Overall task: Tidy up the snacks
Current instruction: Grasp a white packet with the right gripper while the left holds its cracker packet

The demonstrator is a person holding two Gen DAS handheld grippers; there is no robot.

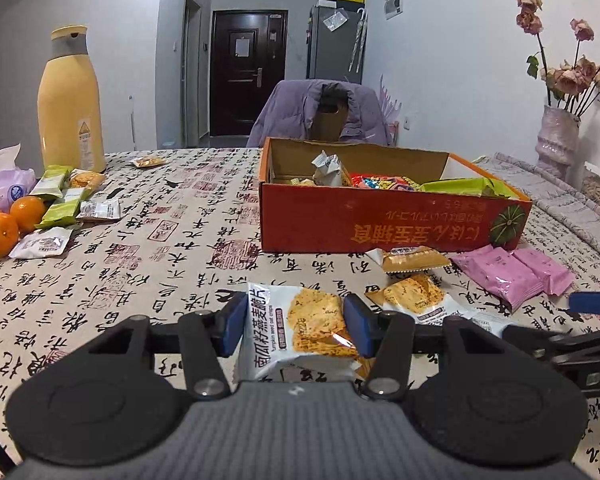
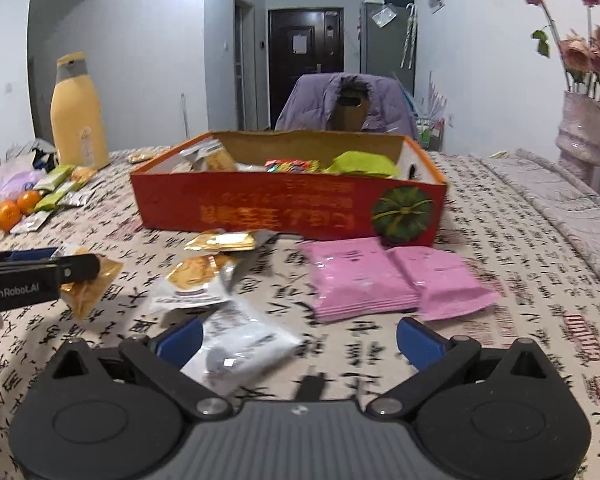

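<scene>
Blue pads of our left gripper (image 1: 296, 326) press on both sides of a white oat crisp packet (image 1: 300, 332), holding it just above the worktop (image 1: 160, 248), near its front edge. Ahead and slightly to the right stands the red cardboard box (image 1: 380, 224), open on top and already holding several snacks, among them a green packet (image 1: 464, 186) and a crumpled silver wrapper (image 1: 328, 168).

Our right gripper (image 2: 300, 338) has its jaws spread wide with nothing clamped; a white packet (image 2: 240, 344) lies on the cloth partly between the fingers, close to the left one. Just beyond it two pink packets (image 2: 380, 276) lie side by side against the front of the box (image 2: 260, 208), and gold-and-white packets (image 2: 204, 276) are scattered to their left.

Far to the left we see green packets (image 1: 58, 196), some oranges (image 1: 8, 224) and a tall yellow flask (image 1: 70, 104). A vase of dried roses (image 1: 558, 136) stands at the far right.
</scene>
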